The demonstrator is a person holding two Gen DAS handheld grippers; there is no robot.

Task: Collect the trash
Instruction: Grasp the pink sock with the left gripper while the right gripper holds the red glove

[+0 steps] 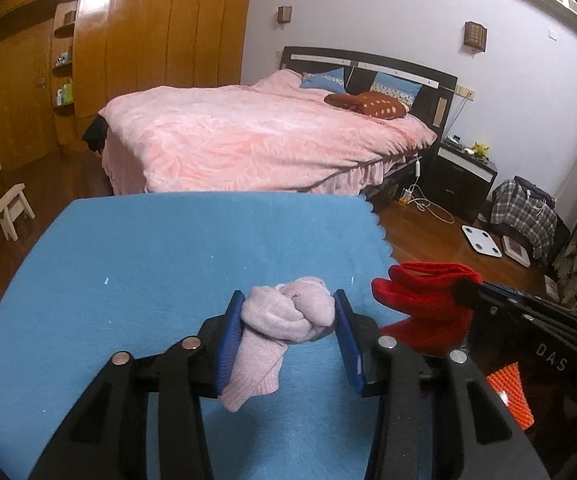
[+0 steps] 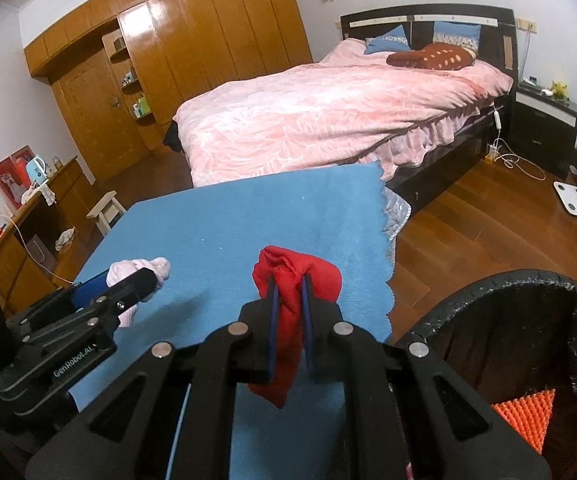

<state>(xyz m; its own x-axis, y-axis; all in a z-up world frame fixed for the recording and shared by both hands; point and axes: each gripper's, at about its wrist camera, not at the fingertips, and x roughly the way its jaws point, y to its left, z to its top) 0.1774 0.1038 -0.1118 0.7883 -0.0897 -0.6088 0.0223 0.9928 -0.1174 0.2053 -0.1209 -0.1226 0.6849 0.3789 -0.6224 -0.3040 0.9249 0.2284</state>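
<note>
A knotted pink sock is clamped between the blue pads of the left gripper, its loose cuff hanging down toward the blue cloth that covers the bench; the sock appears lifted clear of the cloth, though contact at the cuff cannot be ruled out. A bunched red sock is pinched in the right gripper, the fingers drawn close together on its middle so that both ends droop, one forward, one below. Both pieces are held above the near part of the bench, the red one toward the right edge. Just beside that edge, lower right in the right wrist view, a black bin is seen with its mouth open and dark liner inside; an orange ridged item shows near its base. The grips are judged to be carrying grips: each item taken at its bulk so nothing slips on the way to the bin. The red sock is nearer the bin and is probably due to be dropped first. Beyond the bench stands a bed under a pink quilt, with wooden wardrobes behind.
</note>
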